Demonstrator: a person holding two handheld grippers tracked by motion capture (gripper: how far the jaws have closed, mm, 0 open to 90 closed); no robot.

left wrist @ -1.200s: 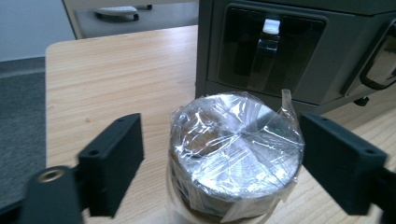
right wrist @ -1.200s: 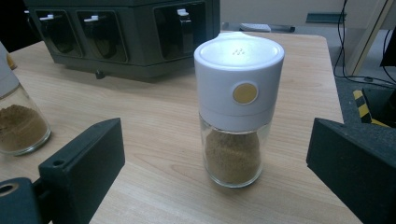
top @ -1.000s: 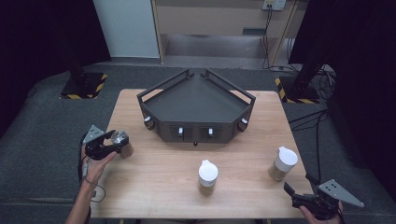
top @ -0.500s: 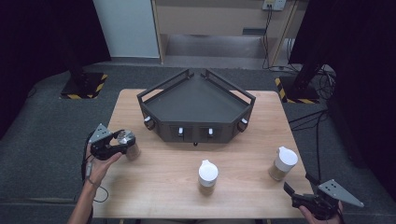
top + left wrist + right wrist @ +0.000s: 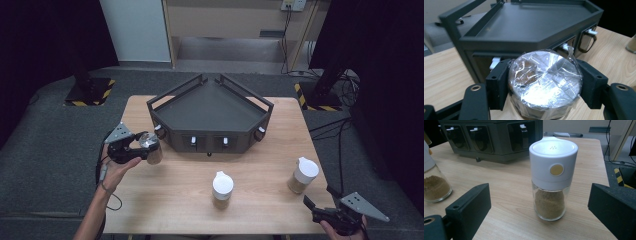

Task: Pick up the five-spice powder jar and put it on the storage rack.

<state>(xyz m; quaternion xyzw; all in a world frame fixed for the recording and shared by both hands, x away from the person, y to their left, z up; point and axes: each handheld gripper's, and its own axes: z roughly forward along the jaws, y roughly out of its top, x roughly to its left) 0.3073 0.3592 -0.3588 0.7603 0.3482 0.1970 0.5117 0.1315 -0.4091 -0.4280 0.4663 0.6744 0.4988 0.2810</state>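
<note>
A glass jar (image 5: 154, 154) of brown powder, its top covered with clear plastic wrap (image 5: 545, 80), hangs just above the table's left side with my left gripper (image 5: 146, 147) shut on it. In the left gripper view the black pads (image 5: 497, 85) press on both sides of the jar, right in front of the dark rack (image 5: 529, 27). My right gripper (image 5: 320, 209) rests at the table's front right corner. It is open, its fingertips (image 5: 474, 200) wide apart, and a white-lidded spice jar (image 5: 552, 177) stands beyond them untouched.
The dark rack (image 5: 210, 115), with a tray top and small drawers, stands at the table's centre back. Another white-lidded jar (image 5: 222, 185) stands at the middle front, and the right one (image 5: 301, 175) near the right edge. Bare wood lies between them.
My left gripper has risen and moved right toward the rack, carrying the wrapped jar. The right gripper has stayed still.
</note>
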